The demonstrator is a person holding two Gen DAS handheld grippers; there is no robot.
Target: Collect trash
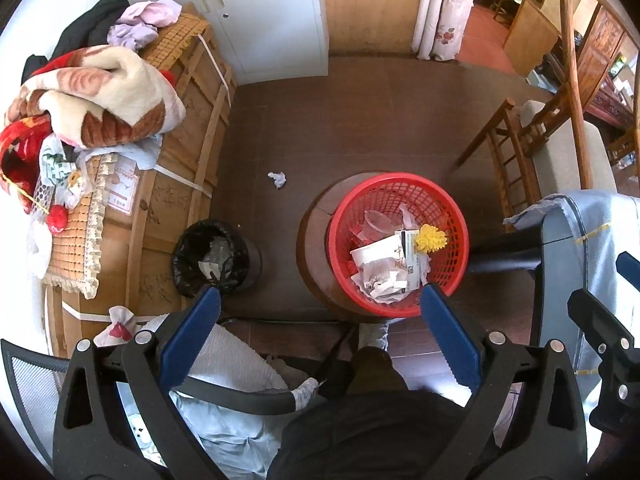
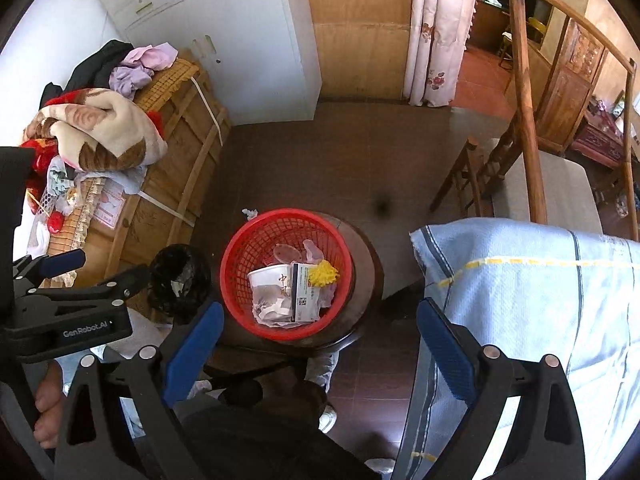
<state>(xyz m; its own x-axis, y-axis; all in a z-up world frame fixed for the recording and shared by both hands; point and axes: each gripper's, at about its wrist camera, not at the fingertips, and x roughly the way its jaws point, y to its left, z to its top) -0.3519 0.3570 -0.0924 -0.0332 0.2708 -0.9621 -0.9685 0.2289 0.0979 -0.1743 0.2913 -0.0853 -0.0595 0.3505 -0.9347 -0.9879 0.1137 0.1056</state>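
On the dark floor (image 1: 360, 128), a round wooden stool (image 1: 316, 236) carries a red mesh basket (image 1: 452, 216) filled with a white paper bowl (image 1: 376, 250), a printed box, crumpled wrappers and a yellow pompom (image 1: 430, 238). Left of it stands a black-lined bin (image 1: 208, 256), and beyond, well apart, a small white tissue wad (image 1: 277, 179) lies loose. Both the left gripper (image 1: 320, 300) and right gripper (image 2: 320, 312) hang above, jaws spread wide, holding nothing.

Lived-in home room — floral curtain (image 1: 444, 8), blanket (image 1: 100, 96) on crate, white cabinet (image 1: 256, 12)
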